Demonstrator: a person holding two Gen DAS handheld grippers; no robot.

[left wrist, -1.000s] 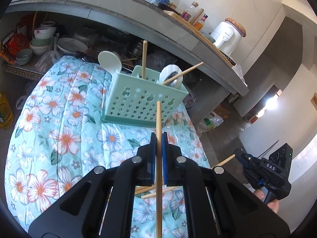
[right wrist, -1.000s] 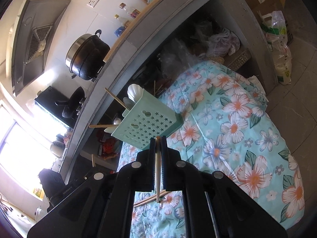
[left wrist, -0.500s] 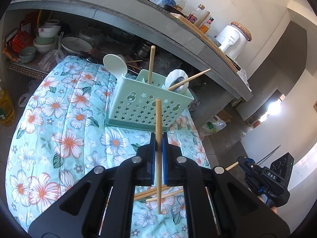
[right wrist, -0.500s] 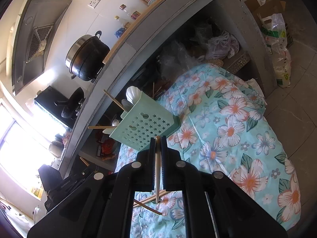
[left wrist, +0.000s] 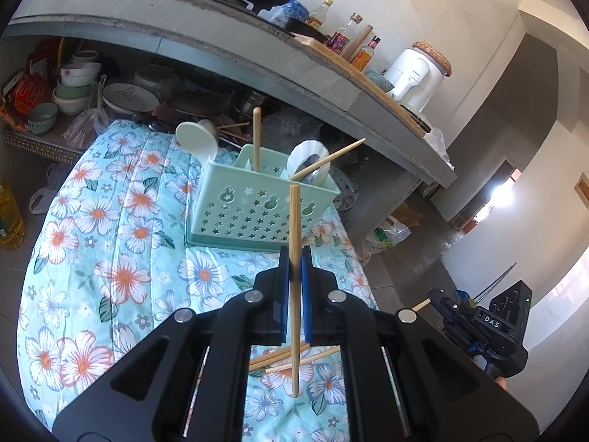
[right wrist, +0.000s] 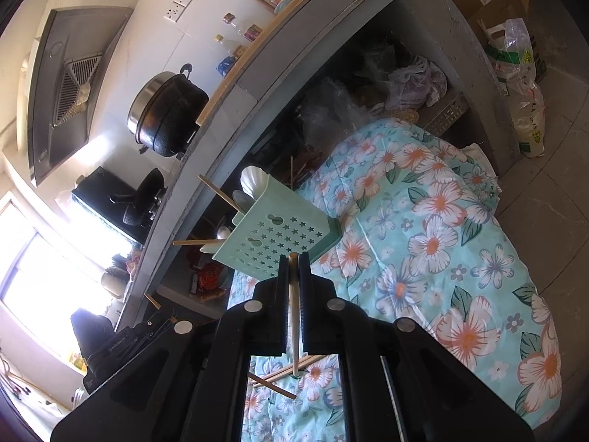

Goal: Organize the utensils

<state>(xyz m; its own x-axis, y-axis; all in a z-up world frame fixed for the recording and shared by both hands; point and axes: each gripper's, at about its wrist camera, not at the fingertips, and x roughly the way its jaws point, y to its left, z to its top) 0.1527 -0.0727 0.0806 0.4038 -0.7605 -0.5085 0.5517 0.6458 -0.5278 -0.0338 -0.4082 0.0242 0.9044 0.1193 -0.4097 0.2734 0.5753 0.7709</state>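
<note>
On the right tool "DAS" reads; both tools clamp chopsticks.

My mint-green caddy, its wall pierced with stars, stands on the floral quilt, holding two white spoons, one upright chopstick and one leaning chopstick. I hold a wooden chopstick in my left tongs and another in my right tongs. Loose chopsticks lie crossed on the quilt.
</note>
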